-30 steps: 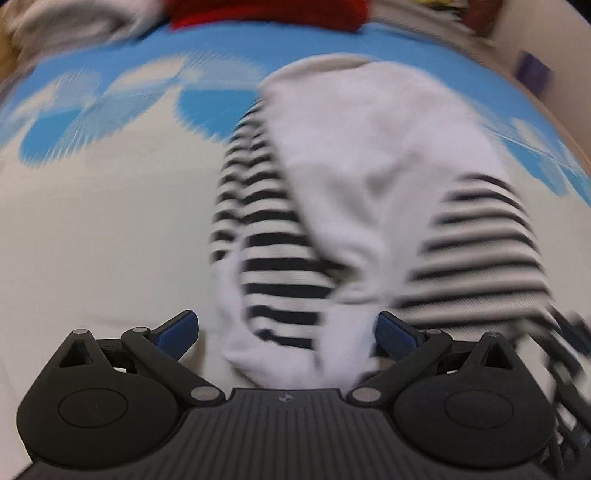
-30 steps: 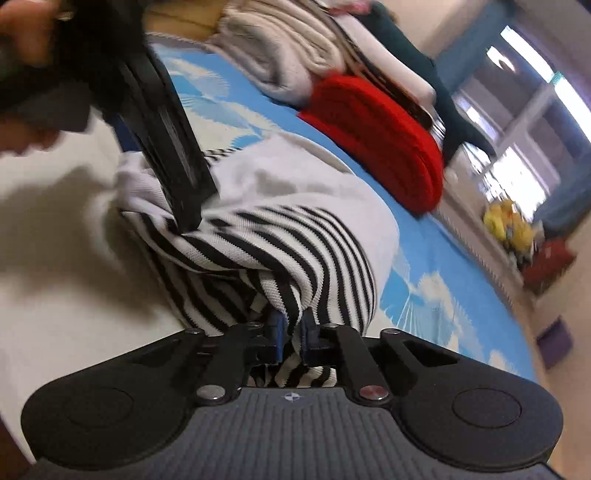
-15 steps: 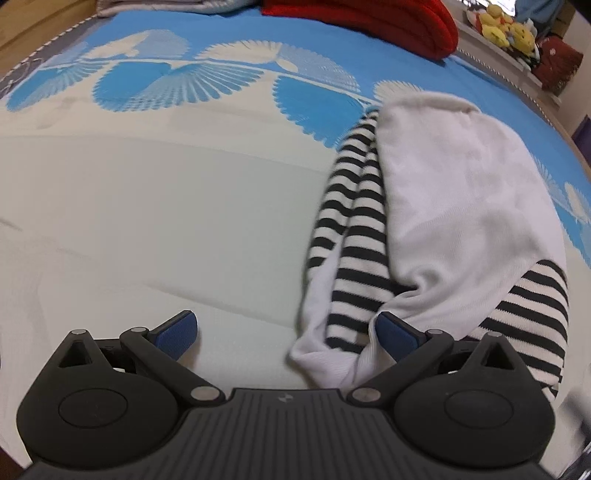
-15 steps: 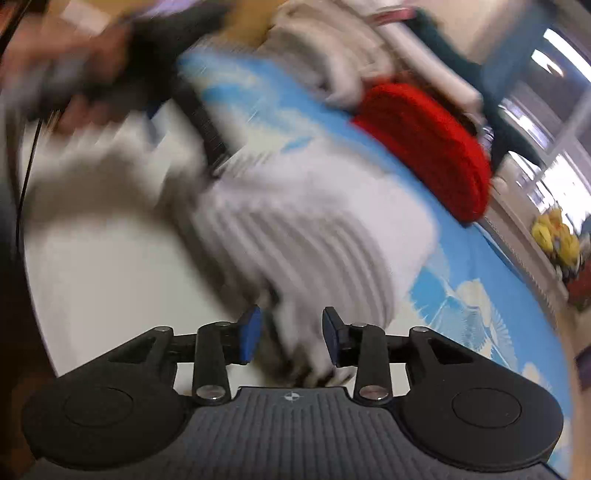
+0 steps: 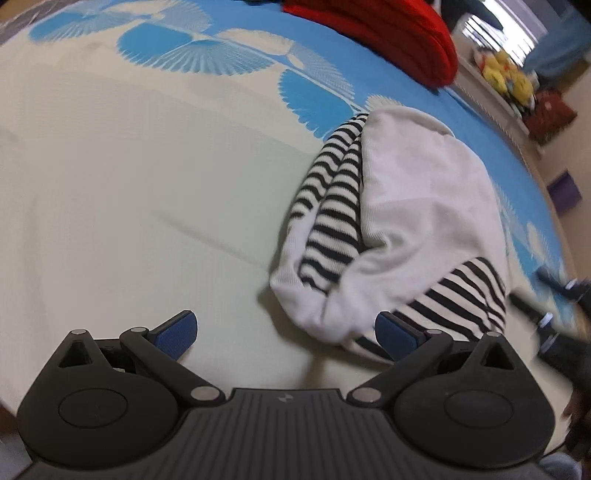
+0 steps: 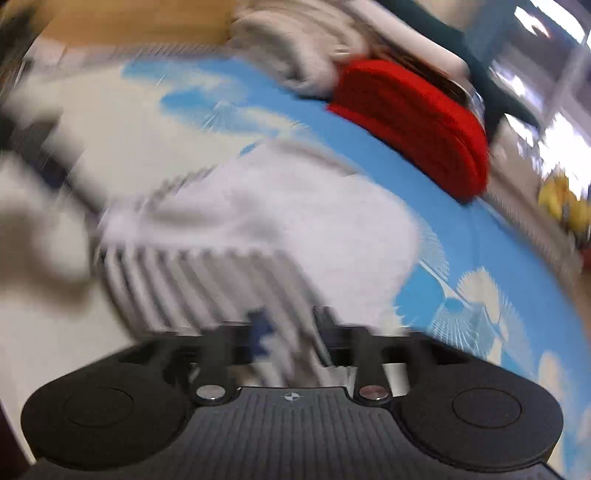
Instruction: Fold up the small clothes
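A cream bedspread [image 5: 129,192] printed with blue fan shapes [image 5: 184,51] is spread across the scene, its far and right parts blue. A red knitted item [image 5: 388,33] is laid at the far edge, with a pile of pale folded fabric [image 6: 295,48] just left of it. Yellow plush toys [image 5: 509,77] are seen far right, blurred.

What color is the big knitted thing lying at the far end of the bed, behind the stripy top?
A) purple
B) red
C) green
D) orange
B: the knitted bundle past the folded striped top on the blue-and-cream bed cover is bright red in both wrist views.
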The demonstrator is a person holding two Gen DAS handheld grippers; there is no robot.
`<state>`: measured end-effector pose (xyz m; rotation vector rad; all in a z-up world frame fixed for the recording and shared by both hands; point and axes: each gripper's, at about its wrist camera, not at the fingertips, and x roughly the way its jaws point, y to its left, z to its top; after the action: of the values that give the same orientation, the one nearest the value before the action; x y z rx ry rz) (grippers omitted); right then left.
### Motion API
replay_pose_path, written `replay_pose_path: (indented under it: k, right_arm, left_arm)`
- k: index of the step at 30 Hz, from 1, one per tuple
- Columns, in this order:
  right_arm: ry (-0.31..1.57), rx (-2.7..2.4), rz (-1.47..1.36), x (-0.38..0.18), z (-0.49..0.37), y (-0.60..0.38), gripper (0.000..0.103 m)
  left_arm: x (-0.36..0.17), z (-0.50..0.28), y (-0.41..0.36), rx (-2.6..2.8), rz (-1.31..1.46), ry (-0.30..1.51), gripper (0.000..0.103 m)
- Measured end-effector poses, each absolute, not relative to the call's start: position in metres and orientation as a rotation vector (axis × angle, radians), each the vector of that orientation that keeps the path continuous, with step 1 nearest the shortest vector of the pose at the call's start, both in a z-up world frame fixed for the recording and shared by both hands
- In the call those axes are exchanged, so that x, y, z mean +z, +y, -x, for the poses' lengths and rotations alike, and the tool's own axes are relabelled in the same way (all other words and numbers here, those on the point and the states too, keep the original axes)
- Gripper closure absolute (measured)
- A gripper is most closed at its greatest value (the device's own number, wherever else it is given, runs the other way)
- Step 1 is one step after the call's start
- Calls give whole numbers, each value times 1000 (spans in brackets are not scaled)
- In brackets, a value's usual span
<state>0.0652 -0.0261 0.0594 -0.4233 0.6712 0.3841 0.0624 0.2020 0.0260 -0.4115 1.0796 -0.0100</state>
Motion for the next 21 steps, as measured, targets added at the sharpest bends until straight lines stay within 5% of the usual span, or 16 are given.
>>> replay_pose_path:
  k: [1,6,13,14,16,21]
  right_arm:
    - [676,366,379,73,-77,-38,31]
    - [768,326,203,102,-171,-83,27]
    - [964,365,172,61,-295,-79,27]
    - [1005,397,169,52,-305,-76,30]
    - [1087,454,194,32,-316,-70,76]
    - [1078,433,143,23,-314,-92,83]
  left_arm:
    - [25,-56,200,-16,453,1074,0]
    - [19,-45,175,-135,589,1072,0]
    - [1,-79,164,-153,722,1080,4]
    - [-3,-89,162,-171,721,1118,8]
    - [-8,-106,161,-177,690,1181,62]
    - [0,-158,169,-125,602,1218,77]
